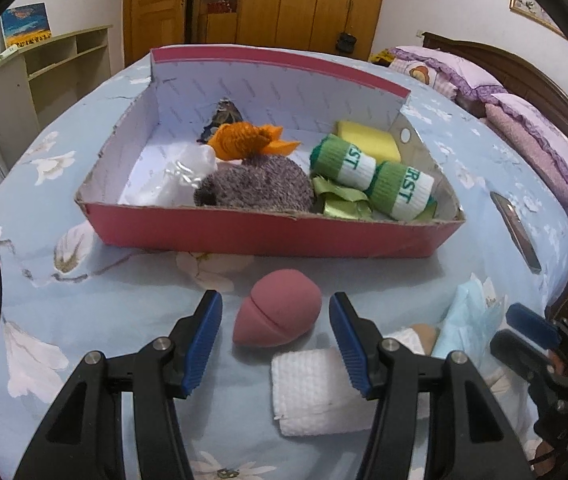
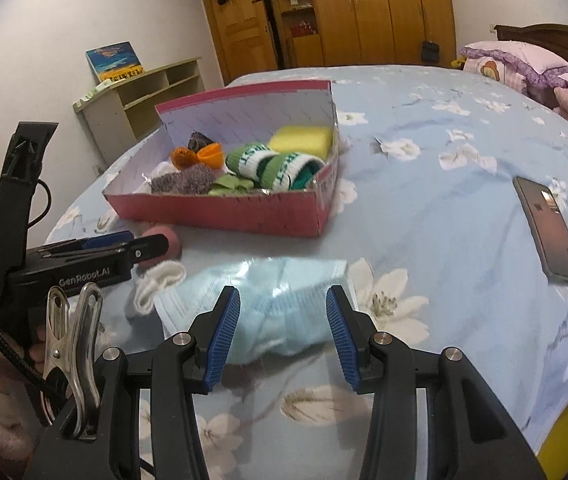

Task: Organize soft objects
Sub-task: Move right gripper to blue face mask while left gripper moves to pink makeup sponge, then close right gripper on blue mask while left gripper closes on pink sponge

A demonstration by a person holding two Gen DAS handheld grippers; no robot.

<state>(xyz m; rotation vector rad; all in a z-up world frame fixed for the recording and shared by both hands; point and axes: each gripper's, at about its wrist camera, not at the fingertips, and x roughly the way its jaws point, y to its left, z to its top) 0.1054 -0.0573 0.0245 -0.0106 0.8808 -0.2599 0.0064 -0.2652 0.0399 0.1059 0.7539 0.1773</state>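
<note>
Soft things wait by the red box

Soft things are the job, and most of them sit in the red box on the bed already: a grey fuzzy ball, an orange knit piece, two green and white rolls and a yellow sponge.

A few are not in yet. The pink egg-shaped sponge lies on the bed just in front of the box. It sits right between the two blue pads of the left tool, which is wide open and holds nothing. Its pointed end faces down and left, toward the left pad. A folded white cloth lies just beside it, closer to the camera.

The right tool is wide open too and holds nothing. A light blue sock lies straight ahead between its pads, with a small white sock to the left.

The left tool is nearer the pink sponge, so I think it only needs to close, then lift forward to the box. A phone lies well apart on the right.
</note>
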